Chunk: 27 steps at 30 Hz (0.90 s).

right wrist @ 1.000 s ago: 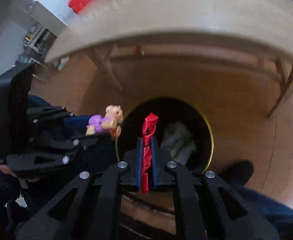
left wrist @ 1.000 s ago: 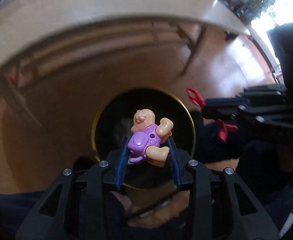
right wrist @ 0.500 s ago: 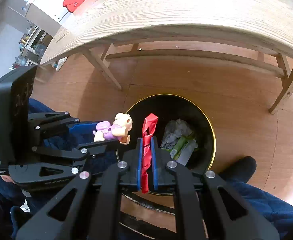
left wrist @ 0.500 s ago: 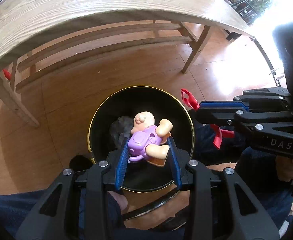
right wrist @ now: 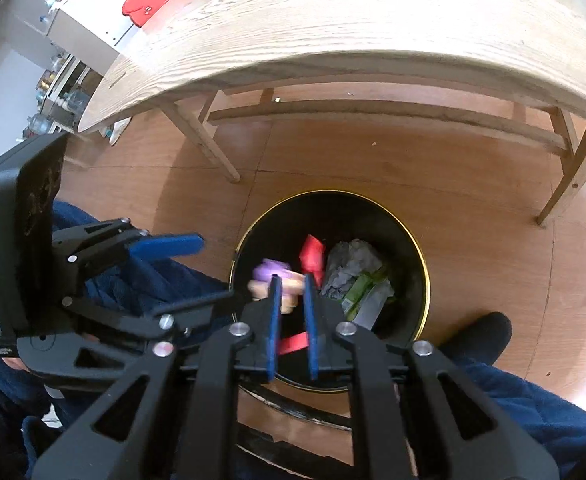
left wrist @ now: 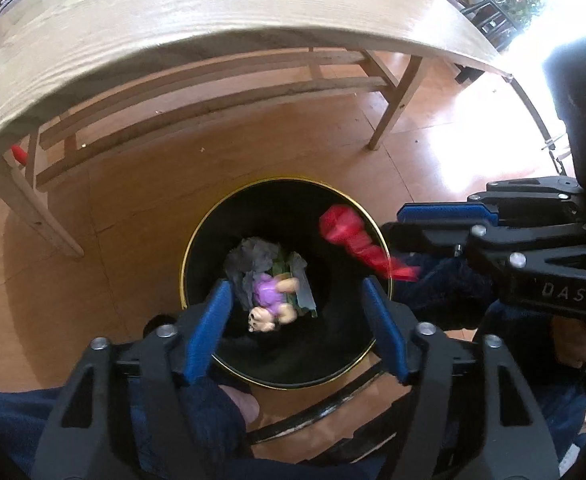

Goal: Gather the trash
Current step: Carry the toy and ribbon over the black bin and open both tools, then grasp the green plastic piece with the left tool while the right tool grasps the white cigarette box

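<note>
You are holding both grippers over the black bin (left wrist: 197, 248): left gripper (left wrist: 299, 324) fingers are spreading wide, empty, the toy figure (left wrist: 271, 304) lying below between them; right gripper (right wrist: 291, 312) fingers are parting slightly, the red wrapper (right wrist: 313, 258) dropping ahead.

Both wrist views face steeply down, above bin (left wrist: 229, 216) (right wrist: 421, 248); shared: bin, table (left wrist: 213, 20) (right wrist: 373, 20).

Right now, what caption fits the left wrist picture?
Open left gripper above the black bin, toy figure lying on the trash inside, blurred red wrapper over the rim.
</note>
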{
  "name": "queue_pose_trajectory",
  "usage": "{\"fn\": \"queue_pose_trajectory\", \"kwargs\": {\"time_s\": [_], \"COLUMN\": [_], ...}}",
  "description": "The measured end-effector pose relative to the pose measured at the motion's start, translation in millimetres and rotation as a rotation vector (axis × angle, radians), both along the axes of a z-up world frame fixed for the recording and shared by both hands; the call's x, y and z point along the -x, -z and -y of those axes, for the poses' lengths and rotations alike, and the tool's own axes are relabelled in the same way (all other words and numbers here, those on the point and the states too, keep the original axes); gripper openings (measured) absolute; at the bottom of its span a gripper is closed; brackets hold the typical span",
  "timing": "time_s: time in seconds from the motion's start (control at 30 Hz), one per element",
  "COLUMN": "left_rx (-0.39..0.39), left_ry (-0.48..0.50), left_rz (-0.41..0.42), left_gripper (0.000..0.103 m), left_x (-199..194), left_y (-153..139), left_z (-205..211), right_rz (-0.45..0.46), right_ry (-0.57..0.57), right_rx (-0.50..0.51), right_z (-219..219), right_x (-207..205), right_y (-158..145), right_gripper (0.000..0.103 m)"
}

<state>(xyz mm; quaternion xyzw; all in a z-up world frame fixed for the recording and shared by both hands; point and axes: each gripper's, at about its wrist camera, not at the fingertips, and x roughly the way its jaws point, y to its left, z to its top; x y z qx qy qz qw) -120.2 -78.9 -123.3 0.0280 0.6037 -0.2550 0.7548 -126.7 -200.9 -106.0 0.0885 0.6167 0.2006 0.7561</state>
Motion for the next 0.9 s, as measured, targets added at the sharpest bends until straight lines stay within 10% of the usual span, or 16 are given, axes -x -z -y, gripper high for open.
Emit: {"fn": "queue_pose_trajectory", "kwargs": {"time_s": [0.07,0.4,0.6,0.9], "left_rx": [0.005,0.013,0.055,-0.038], "left_ry": [-0.008,-0.022,-0.081,-0.225], "left_rz": [-0.006,0.013,0.097,0.368], "left_gripper": [0.067,0.067,0.068,0.092], "left_x": [-1.3,-3.1,-15.4,-125.4], "left_y": [0.4,-4.5,-34.7,-115.2], "left_z": [-1.6,-4.7,-17.0,-40.3], "right_rz": [0.016,0.051,0.219,0.413], "right_ry": [0.021,0.033,0.056,0.167], "right_rx": [-0.005,-0.001,0.036,0.111], "right_z": [3.5,3.3,7.4,23.0], "right_x": [-0.6,-3.8,-13.7,-136.5], "right_y": [-2.9,-12.1,-53.3,-122.1], "right_gripper": [0.075,0.075,0.075,0.084]}}
